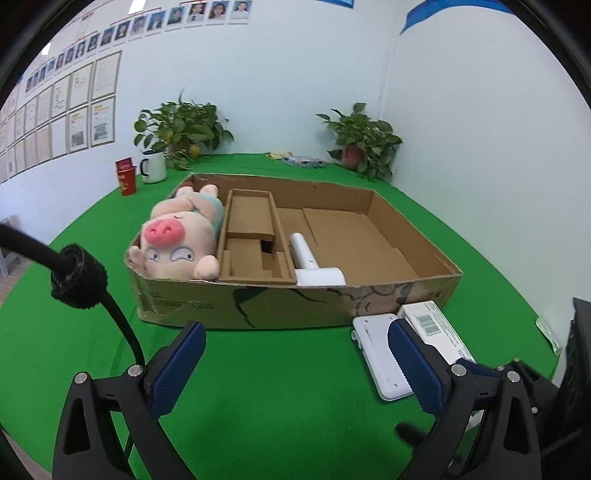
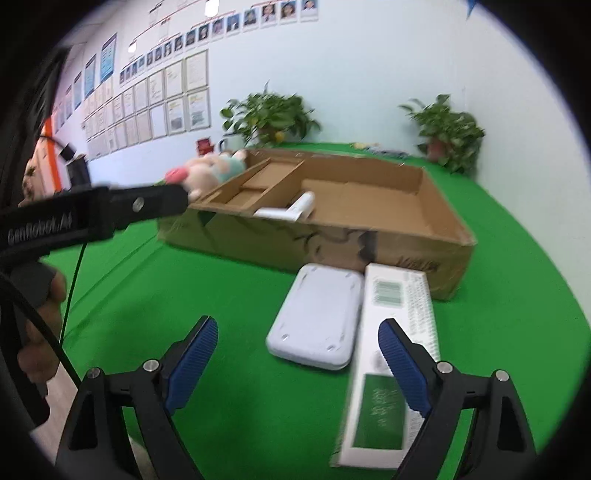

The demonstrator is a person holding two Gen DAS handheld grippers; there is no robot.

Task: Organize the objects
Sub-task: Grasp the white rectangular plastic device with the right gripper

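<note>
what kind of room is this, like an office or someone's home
Probably an office or workplace room: rows of framed documents and staff portrait photos line the wall, and a table with a green cloth serves as a staged work surface.

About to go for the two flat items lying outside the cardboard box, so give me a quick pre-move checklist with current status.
1. Right gripper open and empty: ok.
2. Left gripper open and empty: ok.
3. White flat case and green-and-white carton lying free on the green table: ok, side by side in front of the cardboard box.
4. Room in the box: ok, right section bare; plush pig fills the left end, white hair dryer lies mid-box.
5. Right gripper lined up: not ok, its right finger overlaps the carton.
6. Whether case and carton touch: cannot tell.
</note>
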